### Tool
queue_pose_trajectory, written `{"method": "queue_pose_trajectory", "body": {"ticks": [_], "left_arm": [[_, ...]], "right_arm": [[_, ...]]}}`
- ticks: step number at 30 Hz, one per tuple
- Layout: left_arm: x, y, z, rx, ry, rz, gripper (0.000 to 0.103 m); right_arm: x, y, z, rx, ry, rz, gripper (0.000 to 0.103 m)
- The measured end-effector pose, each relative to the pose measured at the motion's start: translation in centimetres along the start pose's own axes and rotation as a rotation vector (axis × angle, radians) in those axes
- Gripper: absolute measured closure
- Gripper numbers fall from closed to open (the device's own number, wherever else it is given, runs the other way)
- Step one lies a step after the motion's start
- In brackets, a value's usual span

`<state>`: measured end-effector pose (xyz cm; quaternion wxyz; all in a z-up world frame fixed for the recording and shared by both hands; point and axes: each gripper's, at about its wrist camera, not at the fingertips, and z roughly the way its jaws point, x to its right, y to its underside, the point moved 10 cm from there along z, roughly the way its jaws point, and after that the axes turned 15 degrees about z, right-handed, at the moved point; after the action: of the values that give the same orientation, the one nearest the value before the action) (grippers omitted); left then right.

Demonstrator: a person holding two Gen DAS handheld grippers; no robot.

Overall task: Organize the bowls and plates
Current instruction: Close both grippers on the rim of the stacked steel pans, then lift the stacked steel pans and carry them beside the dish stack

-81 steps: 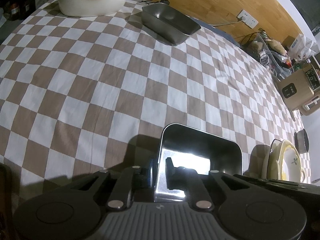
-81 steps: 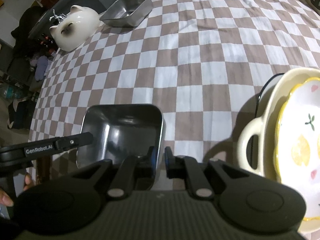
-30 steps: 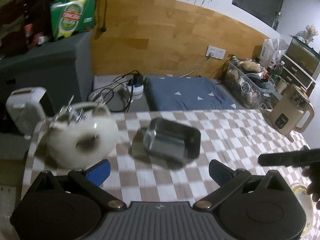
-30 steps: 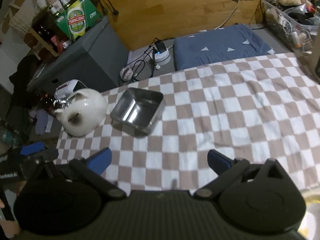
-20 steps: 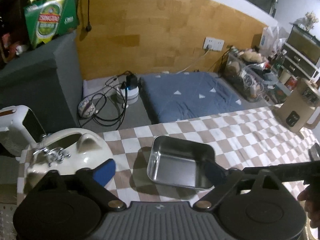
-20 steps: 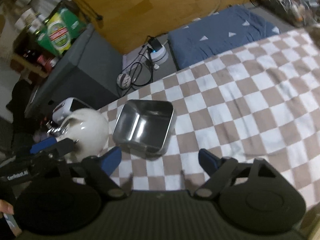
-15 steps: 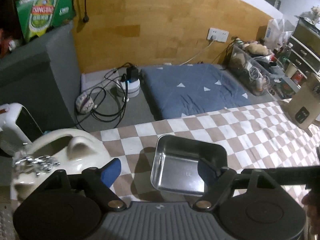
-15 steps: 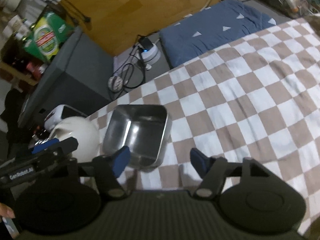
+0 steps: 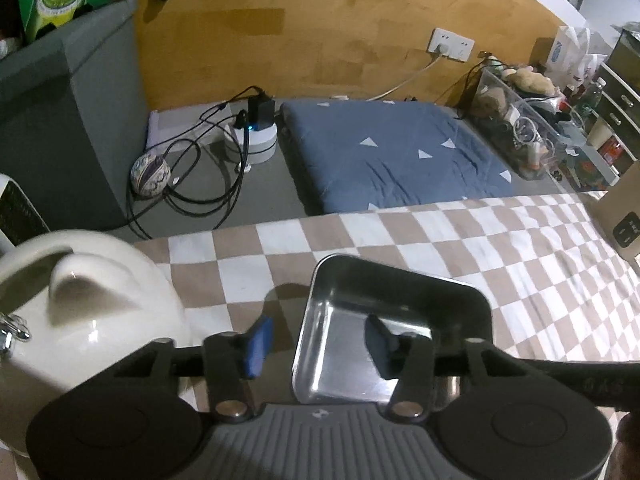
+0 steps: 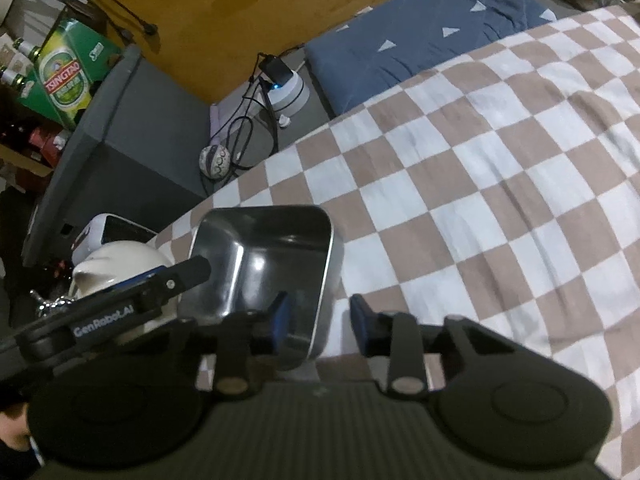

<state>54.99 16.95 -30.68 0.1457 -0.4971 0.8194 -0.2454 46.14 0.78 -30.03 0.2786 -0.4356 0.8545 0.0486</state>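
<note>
Left tool: the left tool is sitting released, its fingers straddling the left wall of the steel tray at lower centre of the left view, gripping nothing.
Right tool: the right tool is likewise parted, bracketing the tray's right wall at lower centre of the right view.
Tray: it is resting on the checkered bench, just beside the white ceramic pot (lower left of the left view).
Risk: if one tool is clamping before the other, the thin wall could be slipping and the tray tipping or skidding.
Risk, neighbour: the left tool's outer finger could be nudging the pot.
</note>
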Motion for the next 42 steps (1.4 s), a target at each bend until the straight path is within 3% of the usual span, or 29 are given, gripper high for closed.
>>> {"method": "queue_pose_trajectory", "body": {"ticks": [3, 5, 6, 8, 15, 21, 33, 42], "left_arm": [[-0.4, 0.3, 0.5, -0.001, 0.011, -0.018, 0.071], [-0.6, 0.5, 0.6, 0.003, 0.019, -0.038, 0.094], [-0.8, 0.6, 0.6, 0.002, 0.018, -0.048, 0.097], [-0.7, 0.9, 0.5, 0.001, 0.031, -0.056, 0.098], [0.7, 3.0, -1.9, 0.016, 0.049, -0.089, 0.100], [2.7, 4.5, -6.5, 0.085, 0.031, -0.137, 0.101], [8.7, 10.3, -15.6, 0.148, 0.080, -0.208, 0.098], [14.6, 15.3, -18.5, 0.113, 0.098, -0.203, 0.098]], "right_arm": [[0.1, -0.3, 0.5, 0.011, 0.013, -0.017, 0.082], [0.0, -0.5, 0.9, 0.029, 0.032, -0.058, 0.085], [-0.2, -0.6, 0.9, 0.034, 0.035, -0.076, 0.089], [-0.6, -0.7, 0.9, 0.043, 0.040, -0.102, 0.095], [-0.2, -0.8, 0.2, 0.034, 0.036, -0.131, 0.098], [0.2, 0.7, -2.6, 0.014, -0.010, -0.183, 0.098], [3.1, 7.8, -11.6, -0.048, -0.059, -0.296, 0.098], [7.6, 12.9, -16.3, -0.084, -0.033, -0.316, 0.098]]}}
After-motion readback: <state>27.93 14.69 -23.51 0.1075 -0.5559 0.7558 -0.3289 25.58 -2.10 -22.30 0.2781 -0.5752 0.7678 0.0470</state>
